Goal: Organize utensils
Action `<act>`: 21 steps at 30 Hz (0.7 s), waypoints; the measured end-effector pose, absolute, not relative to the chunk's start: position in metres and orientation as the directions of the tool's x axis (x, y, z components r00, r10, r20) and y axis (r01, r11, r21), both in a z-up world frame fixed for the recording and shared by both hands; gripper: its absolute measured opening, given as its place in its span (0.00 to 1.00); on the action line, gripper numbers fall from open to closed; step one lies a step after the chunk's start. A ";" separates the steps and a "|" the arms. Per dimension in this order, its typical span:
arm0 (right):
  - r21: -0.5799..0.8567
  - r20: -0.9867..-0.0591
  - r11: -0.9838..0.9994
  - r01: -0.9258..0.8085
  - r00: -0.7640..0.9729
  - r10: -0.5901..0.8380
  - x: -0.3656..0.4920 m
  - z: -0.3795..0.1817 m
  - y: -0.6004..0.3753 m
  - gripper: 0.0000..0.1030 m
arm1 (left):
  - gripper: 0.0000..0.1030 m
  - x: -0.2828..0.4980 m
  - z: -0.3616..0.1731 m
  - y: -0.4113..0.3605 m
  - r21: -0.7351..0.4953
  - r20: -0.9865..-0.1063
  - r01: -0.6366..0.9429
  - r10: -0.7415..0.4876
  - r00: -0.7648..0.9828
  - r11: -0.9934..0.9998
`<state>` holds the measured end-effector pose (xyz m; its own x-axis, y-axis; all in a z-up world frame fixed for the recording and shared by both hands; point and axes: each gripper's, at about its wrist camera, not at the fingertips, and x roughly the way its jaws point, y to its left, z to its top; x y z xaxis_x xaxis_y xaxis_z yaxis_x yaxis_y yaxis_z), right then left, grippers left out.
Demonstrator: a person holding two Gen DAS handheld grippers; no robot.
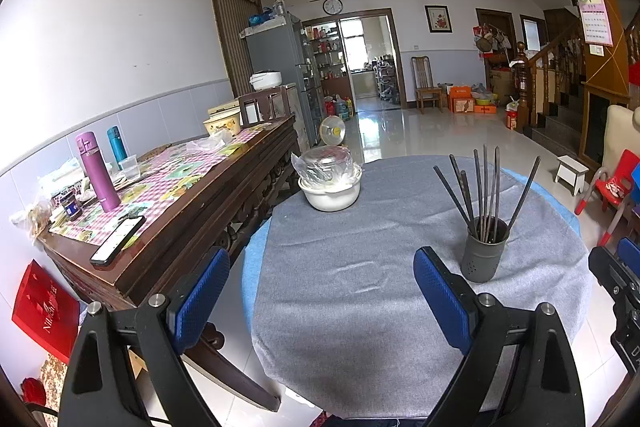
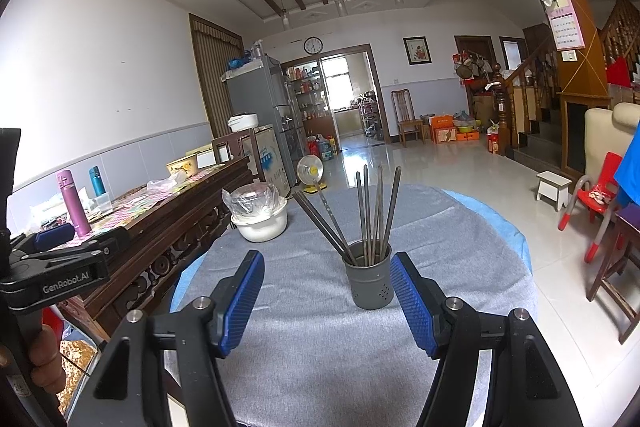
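A dark grey perforated holder stands upright on the grey cloth of the round table. Several dark metal chopsticks stand in it, fanned out. My left gripper is open over the cloth, left of the holder, with nothing between its blue pads. My right gripper is open just short of the holder, its right pad close beside the holder and apart from it. The right gripper's finger shows at the right edge of the left wrist view.
A white bowl with a plastic-wrapped metal pot sits at the table's far left. A dark wooden sideboard with flasks, a phone and clutter runs along the left. A red child's chair and a white stool stand at the right.
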<state>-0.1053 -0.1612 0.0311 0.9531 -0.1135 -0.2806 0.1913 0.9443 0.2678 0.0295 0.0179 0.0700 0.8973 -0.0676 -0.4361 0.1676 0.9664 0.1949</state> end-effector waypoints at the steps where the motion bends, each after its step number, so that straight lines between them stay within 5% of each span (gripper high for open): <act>1: 0.268 -0.280 0.944 0.191 0.953 -0.114 -0.105 0.031 -0.161 0.68 | 0.91 0.030 0.070 0.018 0.194 -0.436 0.168 -0.068 0.897 0.966; 21: 0.264 -0.267 0.946 0.189 0.957 -0.117 -0.109 0.038 -0.164 0.68 | 0.91 0.028 0.072 0.024 0.193 -0.433 0.157 -0.060 0.899 0.968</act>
<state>-0.1088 -0.1636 0.0376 0.9567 -0.1167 -0.2667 0.1890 0.9459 0.2639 0.0285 0.0238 0.0716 0.8995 -0.0599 -0.4329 0.1575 0.9684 0.1932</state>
